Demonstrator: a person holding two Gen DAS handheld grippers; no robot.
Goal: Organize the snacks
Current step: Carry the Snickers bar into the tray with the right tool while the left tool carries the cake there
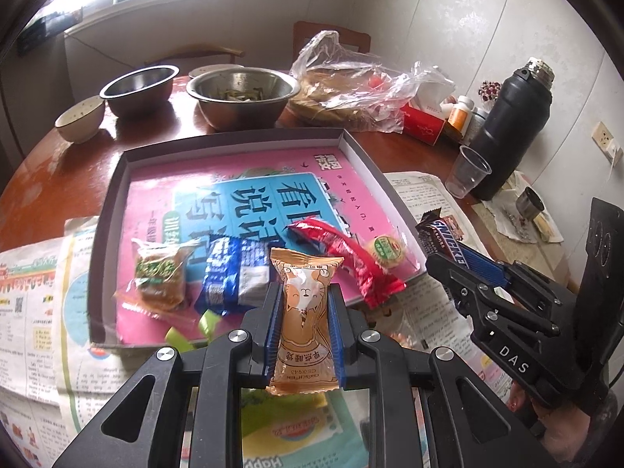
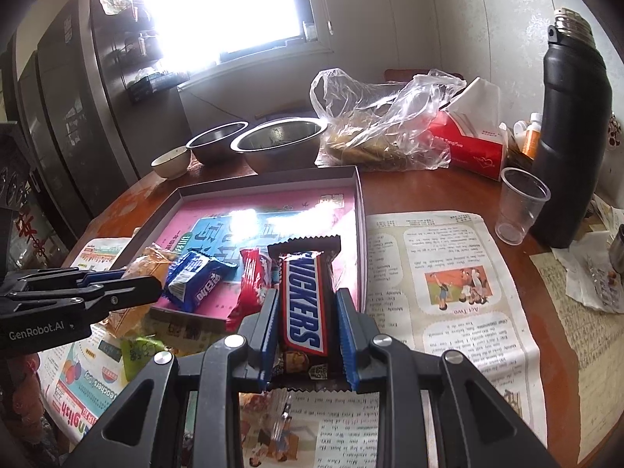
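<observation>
Start at the shallow box [image 1: 117, 179] on the table; everything here is told from that box.

In its near left corner lies a brown snack in a clear wrapper [image 1: 160, 277]. Just right of it lies a blue packet [image 1: 230, 273], then a long red packet [image 1: 351, 261] lying slantwise across the box floor, with a small round green sweet [image 1: 388, 249] beside it.

At the box's near edge, the left gripper [image 1: 304, 323] is squeezed tight on an orange packet with a cat on it [image 1: 304, 312]. The packet stands on end between the blue pads, with its long side running away from the claw and toward the box.

Over the box's near right corner, the right gripper [image 2: 308, 335] is clamped on a Snickers bar [image 2: 304, 304]. The bar's long side also runs straight out from the claw, its far tip over the box.

I think both snacks are being carried in to join the others. Next, each claw needs to go down over a bare bit of box floor, beside the lying snacks and not on top, and then let go.
</observation>
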